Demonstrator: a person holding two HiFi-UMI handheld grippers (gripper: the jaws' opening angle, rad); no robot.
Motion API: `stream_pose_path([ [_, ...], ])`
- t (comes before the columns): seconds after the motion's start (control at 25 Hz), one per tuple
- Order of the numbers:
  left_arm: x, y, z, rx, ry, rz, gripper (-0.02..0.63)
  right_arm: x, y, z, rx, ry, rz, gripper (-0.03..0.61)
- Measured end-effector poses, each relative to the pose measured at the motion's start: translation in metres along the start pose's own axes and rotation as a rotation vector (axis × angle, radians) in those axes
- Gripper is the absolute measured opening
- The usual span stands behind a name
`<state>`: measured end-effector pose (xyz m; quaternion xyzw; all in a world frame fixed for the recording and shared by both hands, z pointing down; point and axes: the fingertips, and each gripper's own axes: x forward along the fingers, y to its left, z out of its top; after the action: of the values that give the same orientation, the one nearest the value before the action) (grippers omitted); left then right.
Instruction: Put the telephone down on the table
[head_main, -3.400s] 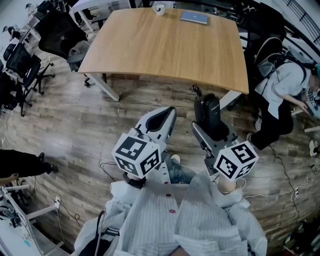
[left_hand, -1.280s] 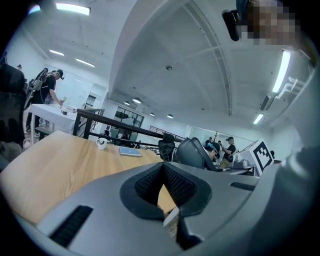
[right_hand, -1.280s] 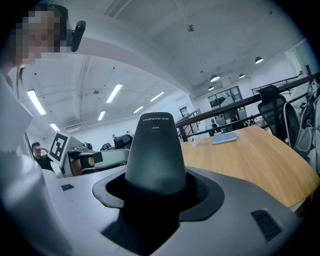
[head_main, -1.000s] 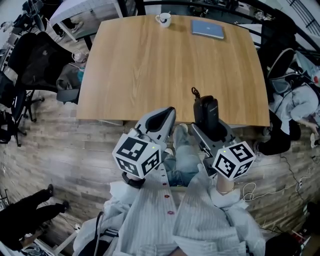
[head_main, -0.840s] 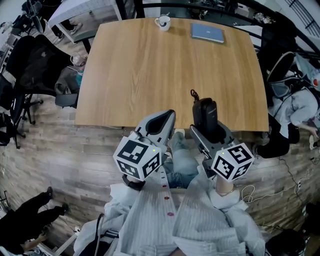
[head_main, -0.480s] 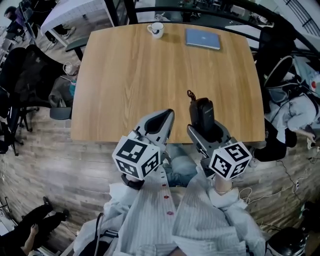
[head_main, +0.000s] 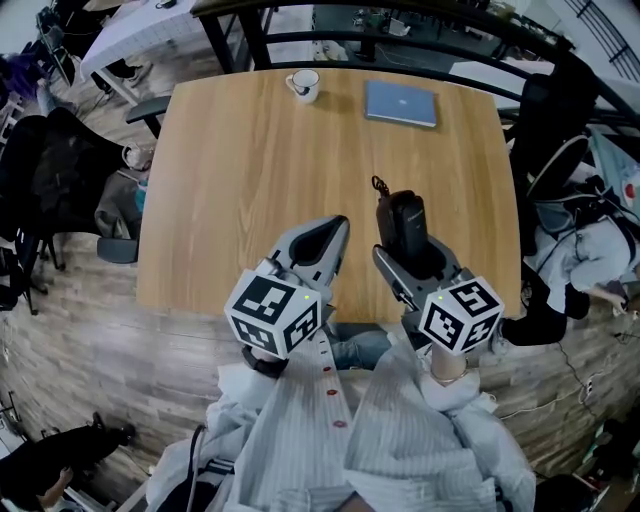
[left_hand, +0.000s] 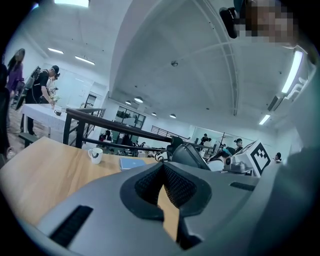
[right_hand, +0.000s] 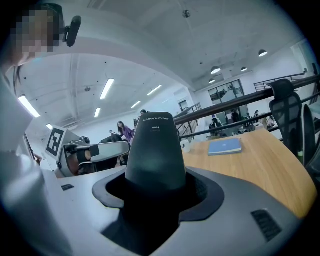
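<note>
Readable print: white "CHINO-E" on the telephone's (right_hand: 152, 150) upper face in the right gripper view, with a short code starting "A0" below it; last digits not sure. The telephone (head_main: 405, 222) is a black handset, smooth and tapering toward its top, with a dark curly cord (head_main: 378, 185) at its 11 o'clock in the head view. The right claw (head_main: 412, 255) is clenched on its lower body, and the right gripper view shows the dark pads of this claw (right_hand: 155, 192) tight against both sides. The handset hangs over the front right part of the worktop (head_main: 250, 180); contact with the wood cannot be told. The left claw (head_main: 330, 232) is at 9 o'clock of the handset, and its claw (left_hand: 163, 182) is closed with nothing in it, only a sliver of wood showing through. The worktop's near edge runs under both claws, and its right edge is at 3 o'clock of the handset. There is bare wood from 9 to 12 o'clock. A white mug (head_main: 303, 85) and a blue book (head_main: 400, 102) sit at the far edge, well apart from the handset.
</note>
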<state>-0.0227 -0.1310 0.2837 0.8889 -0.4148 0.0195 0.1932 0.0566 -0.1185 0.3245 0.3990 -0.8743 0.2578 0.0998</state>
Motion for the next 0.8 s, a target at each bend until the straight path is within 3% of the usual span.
stream_pose_path([
  [0.4, 0.035, 0.018, 0.006, -0.013, -0.007, 0.055, 0.008, 0.021, -0.036, 0.018, -0.006, 0.018, 0.03, 0.291],
  [0.8, 0.045, 0.034, 0.011, -0.026, 0.031, 0.025, 0.008, 0.035, -0.04, 0.026, 0.014, 0.025, -0.008, 0.291],
])
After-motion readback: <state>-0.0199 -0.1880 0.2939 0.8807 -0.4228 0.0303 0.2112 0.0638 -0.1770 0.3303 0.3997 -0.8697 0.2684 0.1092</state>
